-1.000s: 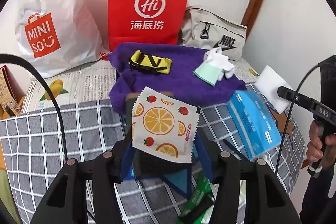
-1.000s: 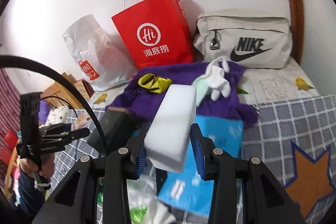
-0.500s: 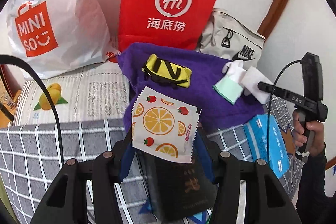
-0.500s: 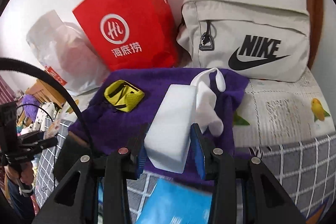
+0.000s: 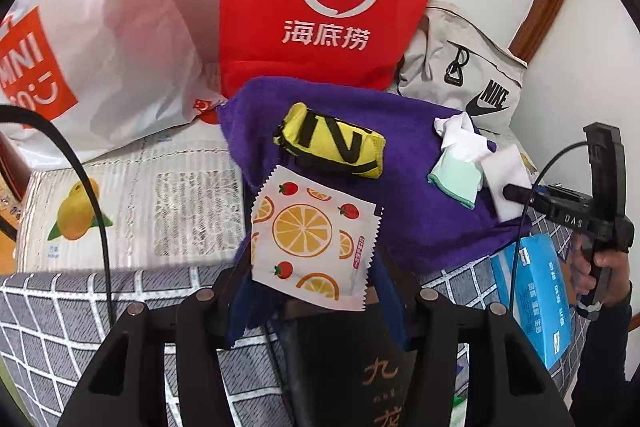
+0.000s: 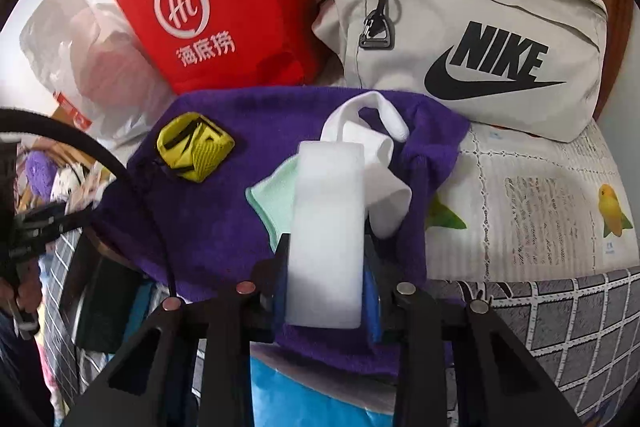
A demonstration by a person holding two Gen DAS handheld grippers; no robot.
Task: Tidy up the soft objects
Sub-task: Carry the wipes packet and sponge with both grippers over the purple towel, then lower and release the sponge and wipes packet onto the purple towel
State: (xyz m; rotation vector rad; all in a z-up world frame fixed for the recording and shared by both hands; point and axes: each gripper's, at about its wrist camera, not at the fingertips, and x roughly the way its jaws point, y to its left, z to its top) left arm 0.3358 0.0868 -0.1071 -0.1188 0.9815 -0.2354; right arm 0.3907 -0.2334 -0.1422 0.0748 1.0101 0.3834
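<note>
A bed with a grey checked cover [image 5: 52, 311] and a bird-print cloth [image 6: 532, 211] stands against a white wall. The purple towel [image 5: 408, 211] lies mid-bed. Behind it lean a red paper bag [image 5: 320, 7], a white plastic bag [image 5: 100, 39] and a beige Nike bag [image 6: 460, 27].

The left tool [image 5: 312, 267] hovers at the towel's near edge, clamped on an orange-print packet [image 5: 308, 239]. The right tool [image 6: 326, 267] reaches over the towel's near edge, gripping a white sponge [image 6: 328, 227].

On the towel lie a yellow pouch [image 5: 332, 143] and white-and-mint socks [image 5: 460, 155]. A blue tissue pack [image 5: 540, 291] lies beside the towel.
</note>
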